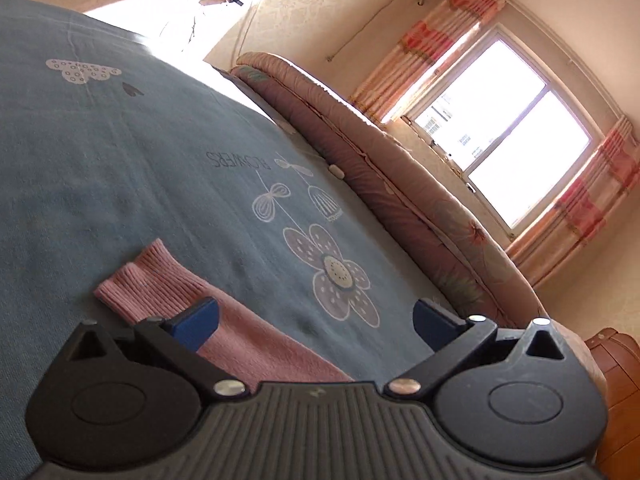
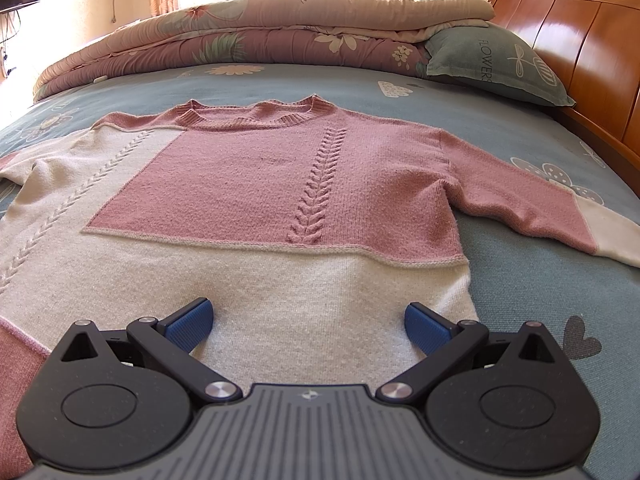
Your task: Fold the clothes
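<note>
**Inspector A:** Blue-grey cotton bedsheet (image 2: 520, 128) carries the whole job. On it the pink-and-cream knitted sweater (image 2: 256, 176) lies face up, body flat, both sleeves spread out to the sides, collar toward the window. No fold shows in what the 2 views take in.

**Inspector B:** Long axis?

**Inspector A:** Hem to collar, running straight away from the right gripper (image 2: 308, 326). That gripper hangs over the cream hem, jaws wide, holding nothing.

**Inspector B:** And the left gripper (image 1: 316, 326)?

**Inspector A:** Also spread wide and empty. It sits off to one side, by a pink ribbed cuff (image 1: 140, 280) lying just ahead of its left finger. The right is nearer the body, the left nearer that sleeve end.
</note>
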`<state>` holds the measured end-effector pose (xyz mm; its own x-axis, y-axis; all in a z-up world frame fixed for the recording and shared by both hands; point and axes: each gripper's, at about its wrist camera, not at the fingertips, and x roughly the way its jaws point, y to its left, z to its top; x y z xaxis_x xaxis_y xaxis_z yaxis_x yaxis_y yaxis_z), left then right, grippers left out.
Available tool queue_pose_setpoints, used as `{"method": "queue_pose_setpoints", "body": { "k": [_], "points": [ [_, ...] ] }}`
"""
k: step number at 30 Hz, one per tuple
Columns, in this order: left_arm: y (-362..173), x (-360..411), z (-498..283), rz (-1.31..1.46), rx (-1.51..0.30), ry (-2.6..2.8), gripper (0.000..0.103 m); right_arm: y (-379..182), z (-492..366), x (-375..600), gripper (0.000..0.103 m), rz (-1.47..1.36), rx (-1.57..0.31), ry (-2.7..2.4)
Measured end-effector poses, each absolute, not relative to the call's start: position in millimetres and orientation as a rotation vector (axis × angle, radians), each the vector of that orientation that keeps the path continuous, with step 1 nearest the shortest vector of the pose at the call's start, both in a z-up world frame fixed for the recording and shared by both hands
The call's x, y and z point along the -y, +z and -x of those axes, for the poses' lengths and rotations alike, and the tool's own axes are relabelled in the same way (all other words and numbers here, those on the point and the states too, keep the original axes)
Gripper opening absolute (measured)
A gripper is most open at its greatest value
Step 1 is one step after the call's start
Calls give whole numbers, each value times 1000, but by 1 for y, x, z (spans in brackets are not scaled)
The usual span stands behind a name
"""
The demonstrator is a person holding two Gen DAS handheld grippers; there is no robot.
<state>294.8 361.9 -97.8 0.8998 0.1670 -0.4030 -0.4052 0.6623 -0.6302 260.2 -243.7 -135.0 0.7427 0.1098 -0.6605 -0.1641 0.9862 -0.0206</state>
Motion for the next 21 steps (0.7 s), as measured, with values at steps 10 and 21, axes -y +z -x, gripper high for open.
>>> {"method": "queue_pose_setpoints", "body": {
  "k": [10,21],
  "points": [
    [-116,-190,-382,10,-766,174,102,-134,-261,243,103,83,-721,150],
    [-101,-224,-369,142,-754,162,102,-132,-263,244,103,83,-738,153]
  ]
}}
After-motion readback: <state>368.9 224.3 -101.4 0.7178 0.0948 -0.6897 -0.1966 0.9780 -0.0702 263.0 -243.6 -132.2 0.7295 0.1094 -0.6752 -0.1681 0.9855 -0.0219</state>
